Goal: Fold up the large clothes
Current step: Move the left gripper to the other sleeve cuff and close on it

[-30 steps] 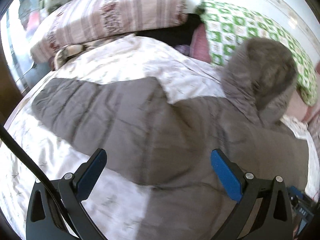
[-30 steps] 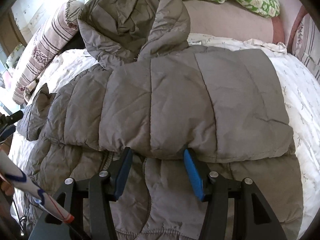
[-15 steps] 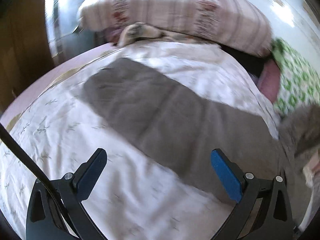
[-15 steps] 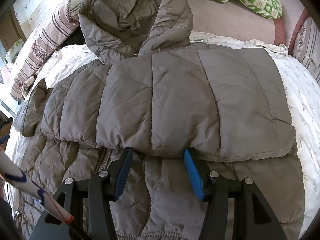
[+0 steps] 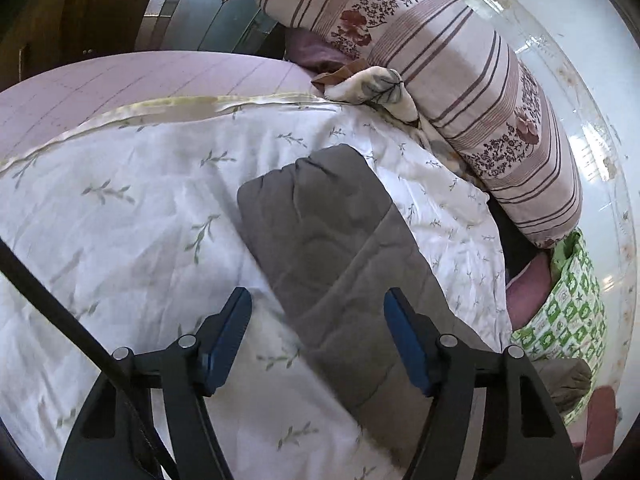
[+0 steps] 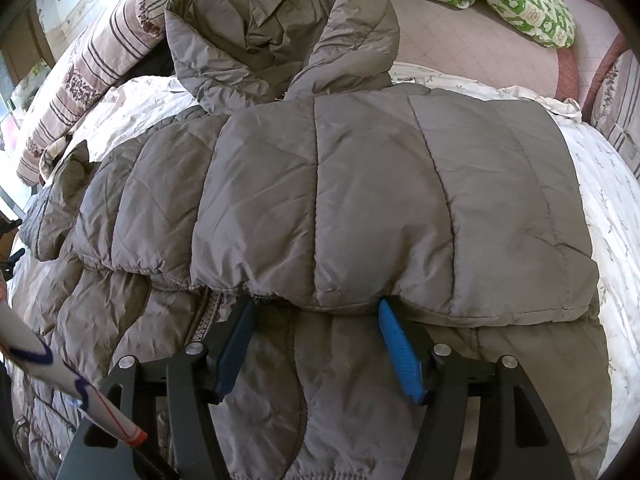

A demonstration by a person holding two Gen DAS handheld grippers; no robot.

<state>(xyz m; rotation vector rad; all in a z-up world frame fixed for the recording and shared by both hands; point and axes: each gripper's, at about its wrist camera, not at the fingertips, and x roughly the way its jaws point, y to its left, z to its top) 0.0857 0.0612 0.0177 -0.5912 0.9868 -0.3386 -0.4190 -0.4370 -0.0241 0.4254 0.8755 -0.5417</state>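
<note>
The right gripper (image 6: 316, 344) stands wide, holding nothing, its tips at the cuff edge of a sleeve (image 6: 380, 208) already folded across the coat (image 6: 360, 412). So I judge one sleeve done; the other sleeve (image 5: 340, 264), the body fold and the hood (image 6: 280, 28) at 12 o'clock are left. The left gripper (image 5: 318, 340) is also wide and empty, over the unfolded sleeve, which runs between its fingers toward 11 o'clock on the sheet (image 5: 132, 216). A striped pillow (image 5: 460, 92) lies beyond at 1 o'clock.
</note>
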